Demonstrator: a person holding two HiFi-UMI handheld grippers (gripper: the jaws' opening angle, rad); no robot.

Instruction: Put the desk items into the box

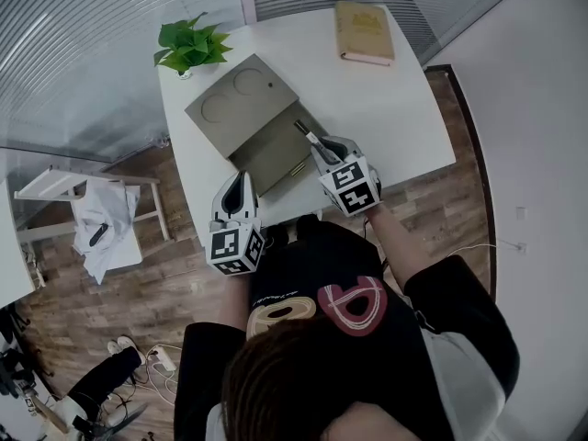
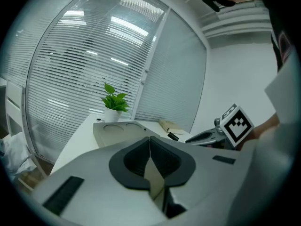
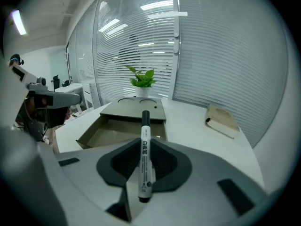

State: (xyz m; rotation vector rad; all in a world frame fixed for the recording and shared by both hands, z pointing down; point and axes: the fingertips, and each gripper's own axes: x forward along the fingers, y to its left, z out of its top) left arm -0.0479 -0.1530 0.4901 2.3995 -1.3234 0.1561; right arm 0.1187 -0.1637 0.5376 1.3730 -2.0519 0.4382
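Only part of box [image 3: 113, 131] floor visible; right gripper [image 3: 144, 166] clamps marker [image 3: 145, 135].

marker [image 3: 145, 159]: white barrel, black cap, clamped in my right hand-held gripper [image 1: 323, 147], cap toward 12 o'clock, over the box's right edge | box [image 1: 276, 150]: brown cardboard, open, lid folded back at 11 o'clock | book [image 1: 365, 31]: tan, closed, flat on desk [image 1: 404, 108], 1 o'clock

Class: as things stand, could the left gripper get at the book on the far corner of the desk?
Probably not directly. The left gripper sits shut at the near edge of the desk; the open box and the right gripper, holding a marker, lie roughly between it and the book.
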